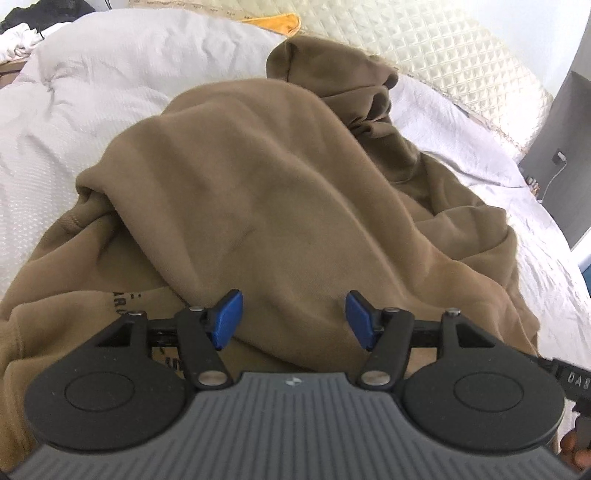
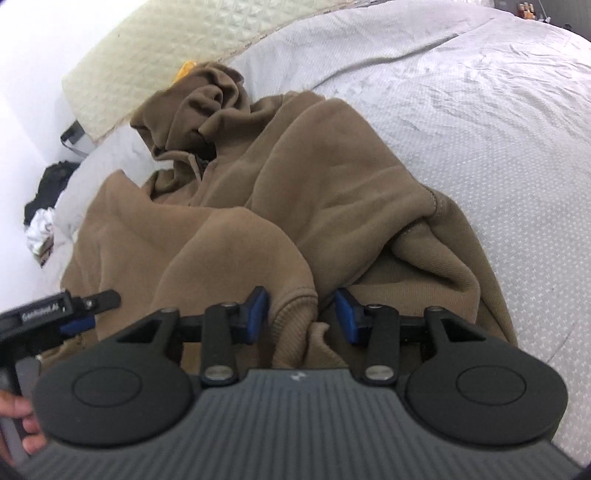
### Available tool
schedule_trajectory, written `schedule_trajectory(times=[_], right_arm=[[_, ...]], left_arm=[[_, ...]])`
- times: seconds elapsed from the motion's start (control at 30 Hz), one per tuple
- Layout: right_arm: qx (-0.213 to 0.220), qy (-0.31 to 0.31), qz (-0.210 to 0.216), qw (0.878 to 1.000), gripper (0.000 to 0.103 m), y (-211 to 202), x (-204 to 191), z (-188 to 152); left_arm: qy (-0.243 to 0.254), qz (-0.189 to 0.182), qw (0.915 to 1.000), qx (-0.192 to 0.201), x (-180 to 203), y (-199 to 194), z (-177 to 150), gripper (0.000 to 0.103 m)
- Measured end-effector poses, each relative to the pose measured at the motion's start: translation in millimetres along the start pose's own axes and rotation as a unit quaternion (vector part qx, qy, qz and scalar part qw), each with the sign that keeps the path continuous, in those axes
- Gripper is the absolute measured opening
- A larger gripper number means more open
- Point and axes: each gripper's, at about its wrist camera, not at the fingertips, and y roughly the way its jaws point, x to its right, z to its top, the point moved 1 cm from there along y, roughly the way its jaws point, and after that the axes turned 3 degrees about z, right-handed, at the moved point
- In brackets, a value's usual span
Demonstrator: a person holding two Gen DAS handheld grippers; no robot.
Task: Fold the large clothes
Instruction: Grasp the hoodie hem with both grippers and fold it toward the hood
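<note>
A large brown hoodie [image 1: 258,177] lies crumpled on the bed, its hood [image 1: 332,70] bunched at the far end. My left gripper [image 1: 293,319] is open low over a broad fold of the brown fabric, and its blue pads stand wide apart without pinching anything. In the right wrist view the hoodie [image 2: 332,184] shows a ribbed cuff [image 2: 295,310] near the front. My right gripper [image 2: 301,315] is open around that cuff, with a gap showing beside the right pad. The left gripper's tip [image 2: 74,306] shows at the left edge of this view.
A light grey bedspread [image 2: 480,92] covers the bed around the hoodie. A cream quilted pad [image 1: 424,44] lies along the far edge, with something orange [image 1: 284,20] beside it. Black and white clothes [image 2: 40,214] are piled off the bed's left side. A grey wall [image 1: 569,129] stands at right.
</note>
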Motion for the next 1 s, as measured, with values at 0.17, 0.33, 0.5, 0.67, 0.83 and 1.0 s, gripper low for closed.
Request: schedule_trajectory(times=[0.17,0.33,0.5,0.67,0.83,1.0], right_arm=[[0.048,-0.021,0.003,0.999,0.046,-29,-9,5],[0.107,-0.032,0.047,0.993,0.046,-62,-18,12],[0.119,-0.029,0.094,0.988,0.047,-69,-32,38],[0.115,-0.028,0.106,0.987,0.047,-52,-51,83],[0.099,-0.003,0.118,0.988,0.061,-17,-60,126],[0.094,0.025,0.127,0.987,0.083,40,-55,177]], left_arm=[[-0.003,-0.022,0.9997,0.011,0,-29,-3,0.068],[0.015,-0.043,0.9983,0.036,8,-63,4,0.071],[0.027,-0.058,0.9967,0.05,19,-80,39,0.071],[0.016,-0.062,0.9966,0.052,20,-69,101,0.072],[-0.035,-0.063,0.9963,0.046,5,-31,165,0.075],[-0.101,-0.077,0.9906,0.05,-29,22,222,0.08]])
